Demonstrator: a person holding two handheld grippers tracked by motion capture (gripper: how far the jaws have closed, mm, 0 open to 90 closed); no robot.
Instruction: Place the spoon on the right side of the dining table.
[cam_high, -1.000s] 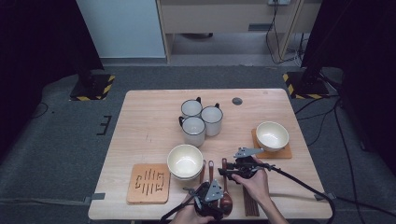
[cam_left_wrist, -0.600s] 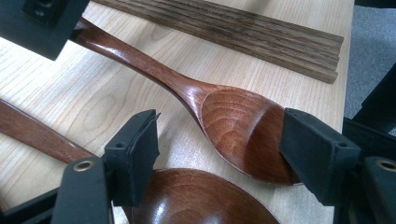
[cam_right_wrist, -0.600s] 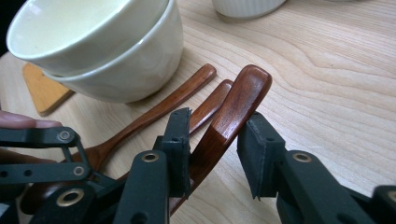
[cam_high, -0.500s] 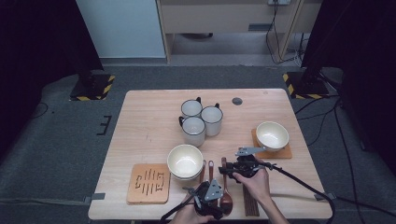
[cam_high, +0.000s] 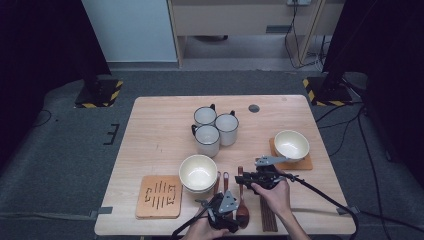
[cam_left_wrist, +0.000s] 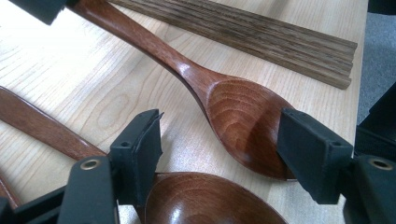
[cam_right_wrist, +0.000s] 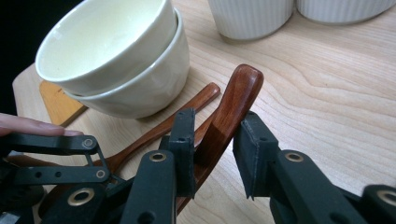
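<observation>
While the left gripper (cam_left_wrist: 219, 144) hangs released over the spoon (cam_left_wrist: 233, 112) bowl, the right gripper (cam_right_wrist: 212, 144) has just been closing around its handle near the bowls (cam_right_wrist: 112, 60); next, clamp and lift.

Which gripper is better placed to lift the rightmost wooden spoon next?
Right, probably. The right gripper has been closing around the spoon handle near its tip, handle between the jaws. The left gripper only straddles the spoon bowl, jaws wide, an awkward place to grip.
</observation>
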